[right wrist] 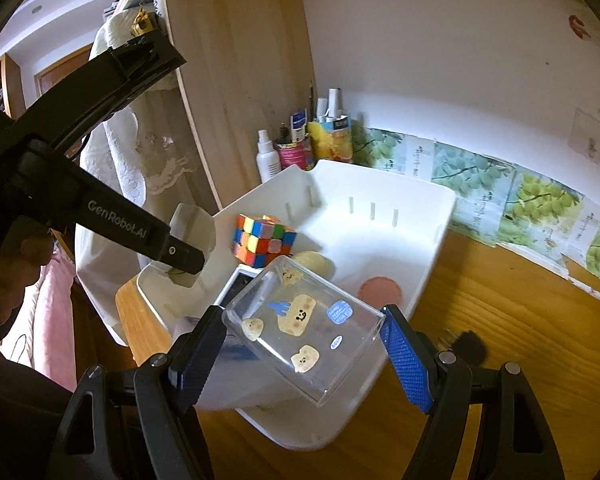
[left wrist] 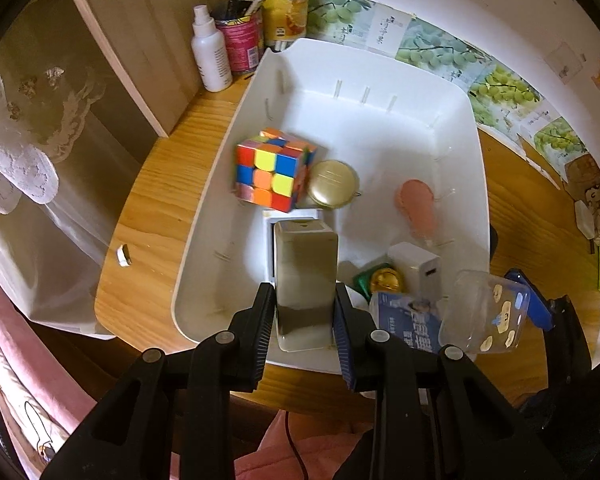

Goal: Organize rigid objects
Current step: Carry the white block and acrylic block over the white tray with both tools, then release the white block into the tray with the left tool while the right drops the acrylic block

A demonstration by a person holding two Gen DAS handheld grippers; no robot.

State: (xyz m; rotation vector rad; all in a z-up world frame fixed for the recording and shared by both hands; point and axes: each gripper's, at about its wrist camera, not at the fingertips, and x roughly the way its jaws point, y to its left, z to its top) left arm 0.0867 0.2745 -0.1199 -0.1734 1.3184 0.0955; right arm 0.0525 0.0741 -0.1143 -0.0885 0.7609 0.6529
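A white bin [left wrist: 452, 96] stands on the wooden desk and also shows in the right wrist view [right wrist: 432, 248]. In it lie a Rubik's cube [left wrist: 272, 170] [right wrist: 262, 240], a gold round tin [left wrist: 333, 184], a pink object [left wrist: 416, 202], a white charger [left wrist: 418, 266] and a blue packet [left wrist: 408, 320]. My left gripper [left wrist: 305, 312] is shut on a grey-white rectangular box [left wrist: 305, 272], held over the bin's near side. My right gripper [right wrist: 304, 354] is shut on a clear plastic box with stickers [right wrist: 304, 328] [left wrist: 486, 312], held over the bin's near corner.
A white spray bottle [left wrist: 210, 52], a pink can of pens [left wrist: 242, 42] and a yellow carton [left wrist: 286, 12] stand behind the bin. A wooden shelf side [right wrist: 236, 80] rises at left. Grape-print cards [right wrist: 540, 204] line the wall. A black clip [right wrist: 468, 346] lies on the desk at right.
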